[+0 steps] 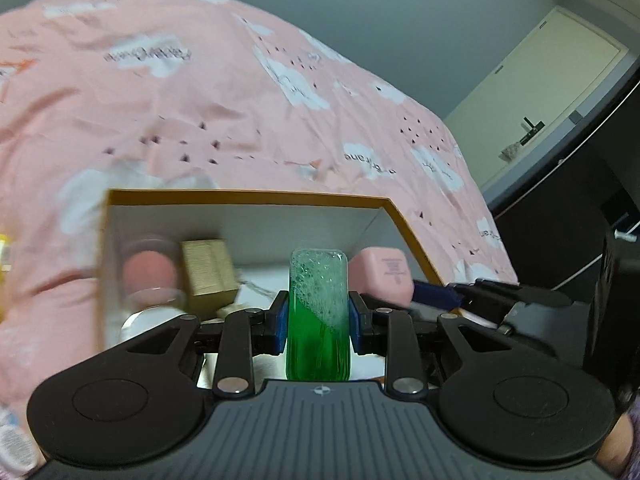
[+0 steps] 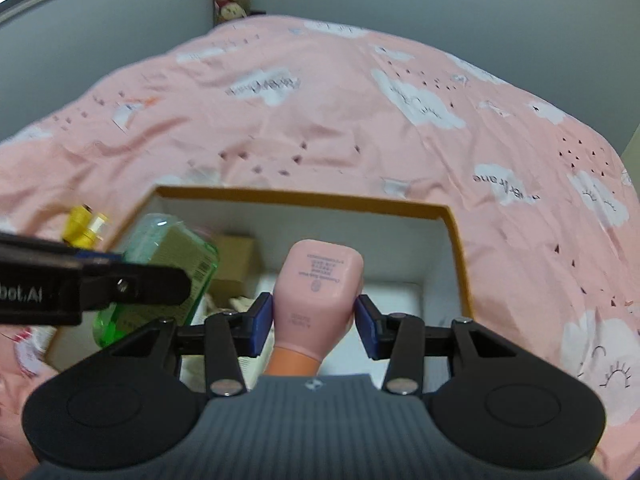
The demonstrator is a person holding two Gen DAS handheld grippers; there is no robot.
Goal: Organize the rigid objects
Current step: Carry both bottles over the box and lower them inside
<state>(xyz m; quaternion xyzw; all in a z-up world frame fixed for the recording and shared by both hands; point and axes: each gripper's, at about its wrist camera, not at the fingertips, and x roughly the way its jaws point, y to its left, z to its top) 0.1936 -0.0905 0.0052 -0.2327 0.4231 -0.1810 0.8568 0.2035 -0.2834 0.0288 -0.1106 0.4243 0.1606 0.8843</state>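
Observation:
My left gripper (image 1: 319, 318) is shut on a clear bottle of green liquid (image 1: 319, 336), held bottom-forward over the open box (image 1: 248, 197); it also shows in the right wrist view (image 2: 168, 264). My right gripper (image 2: 316, 322) holds a pink bottle (image 2: 318, 300) bottom-forward over the same box (image 2: 304, 198), left pad touching, right pad at a slight gap. The pink bottle also shows in the left wrist view (image 1: 382, 278). Inside the box sit a gold carton (image 1: 208, 272) and a pink-filled clear jar (image 1: 150, 272).
The box lies on a pink cloud-print bedspread (image 1: 200, 100). A yellow item (image 2: 86, 226) lies left of the box, and a printed packet (image 2: 30, 350) lies at the near left. A door (image 1: 552, 92) and dark furniture (image 1: 560, 240) stand to the right.

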